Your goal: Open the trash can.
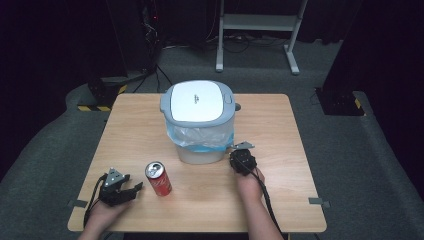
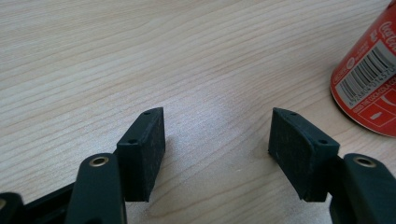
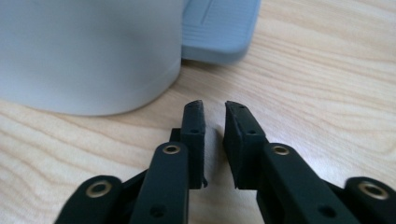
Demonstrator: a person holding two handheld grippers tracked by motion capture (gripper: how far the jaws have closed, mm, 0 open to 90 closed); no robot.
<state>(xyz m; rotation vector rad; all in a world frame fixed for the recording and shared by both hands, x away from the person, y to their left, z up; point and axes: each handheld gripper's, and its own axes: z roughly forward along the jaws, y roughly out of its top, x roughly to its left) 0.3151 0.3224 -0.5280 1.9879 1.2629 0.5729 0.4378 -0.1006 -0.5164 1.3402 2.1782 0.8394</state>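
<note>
Left gripper (image 1: 136,187) resting low by the left hand (image 1: 107,210), jaws spread wide with nothing between; right gripper (image 3: 214,112) out ahead of the right hand (image 1: 250,187), jaws nearly together, slim empty gap

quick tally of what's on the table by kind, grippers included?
Pedal bin: 1
Red cola can: 1
Handheld grippers: 2, left gripper and right gripper
Total: 4
</note>
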